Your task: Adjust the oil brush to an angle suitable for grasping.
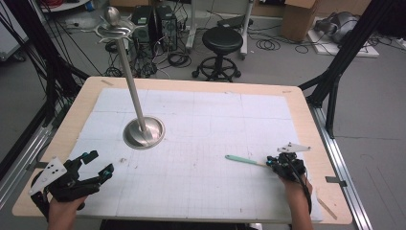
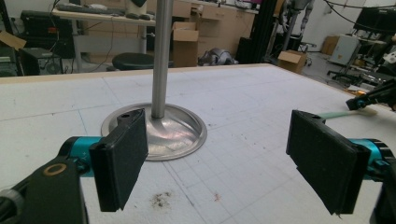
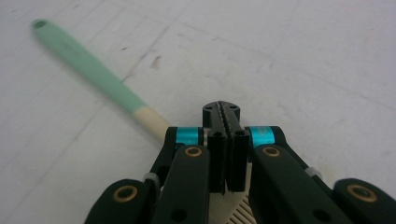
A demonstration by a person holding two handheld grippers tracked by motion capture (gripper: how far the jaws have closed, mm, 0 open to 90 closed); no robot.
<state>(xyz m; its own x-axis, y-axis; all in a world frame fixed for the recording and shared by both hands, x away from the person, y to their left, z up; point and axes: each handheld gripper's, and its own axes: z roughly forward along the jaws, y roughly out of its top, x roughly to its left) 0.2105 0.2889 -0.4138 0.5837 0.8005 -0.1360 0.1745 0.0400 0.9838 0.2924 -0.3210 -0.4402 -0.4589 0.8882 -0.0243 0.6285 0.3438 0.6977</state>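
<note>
At the near right of the tabletop (image 1: 201,91), well to the right of the steel stand, the right claw (image 3: 224,140) is pressed shut, its black jaws meeting edge to edge. A utensil (image 3: 88,70) with a mint-green handle and a cream neck lies flat on the white gridded mat (image 1: 215,124); its ribbed cream end passes under the claw, and whether the jaws actually pinch it cannot be told. The handle points back toward the stand. Near and to the left of the stand, the left claw (image 2: 224,163) stands wide open, its pads (image 2: 121,158) far apart with nothing between them. The stand (image 1: 143,132) itself is a shallow round steel dish holding only its upright pole.
</note>
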